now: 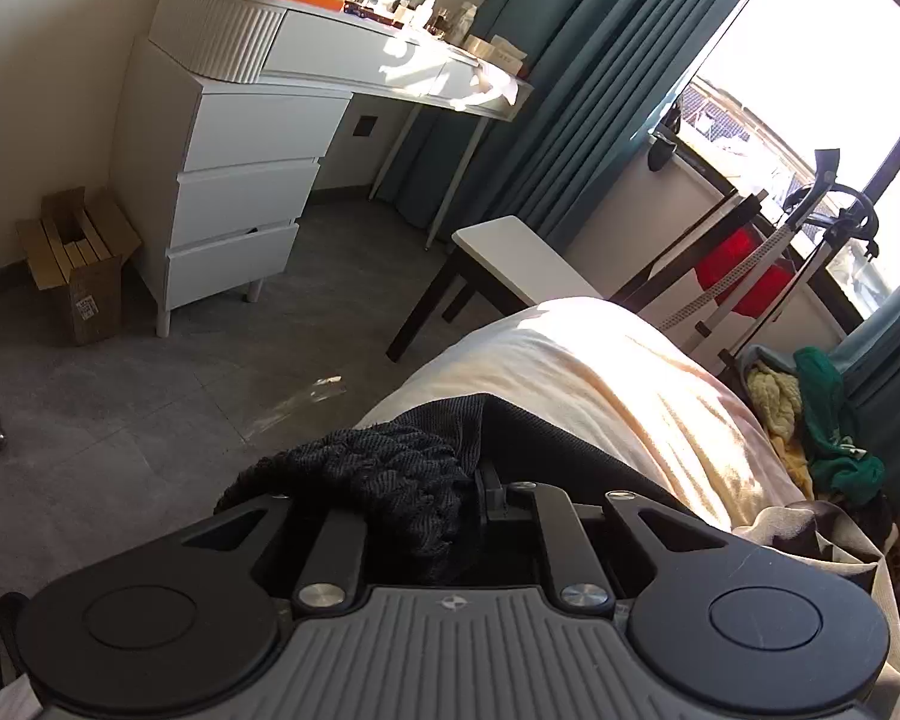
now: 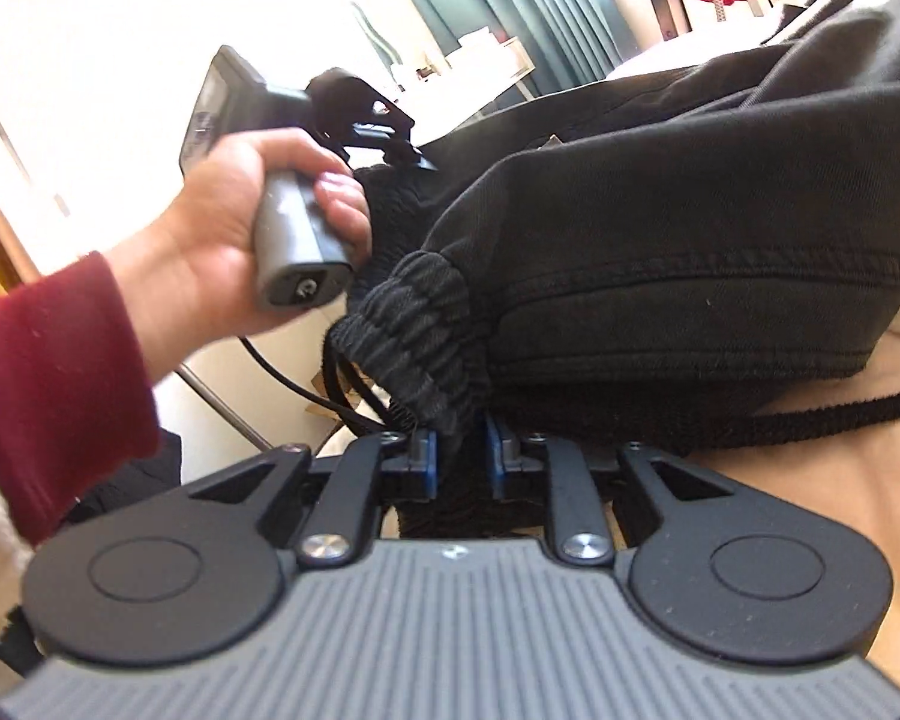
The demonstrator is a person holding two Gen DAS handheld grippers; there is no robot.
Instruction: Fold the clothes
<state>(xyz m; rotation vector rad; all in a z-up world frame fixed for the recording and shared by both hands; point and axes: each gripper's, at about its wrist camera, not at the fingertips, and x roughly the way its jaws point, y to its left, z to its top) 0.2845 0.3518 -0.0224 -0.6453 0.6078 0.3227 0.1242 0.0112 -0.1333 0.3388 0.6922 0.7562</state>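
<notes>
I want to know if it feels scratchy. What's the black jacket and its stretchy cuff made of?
The black jacket looks like a thick woven cotton, matte, with raised stitched seams. Its cuff, pinched by the right gripper, looks like ribbed elastic knit, judging by the gathered ridges. Probably soft, though pictures can't prove it.

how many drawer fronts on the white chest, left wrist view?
3, stacked on the white chest: top, middle, bottom. The vanity desk beside it has its own drawers, not counted.
</notes>
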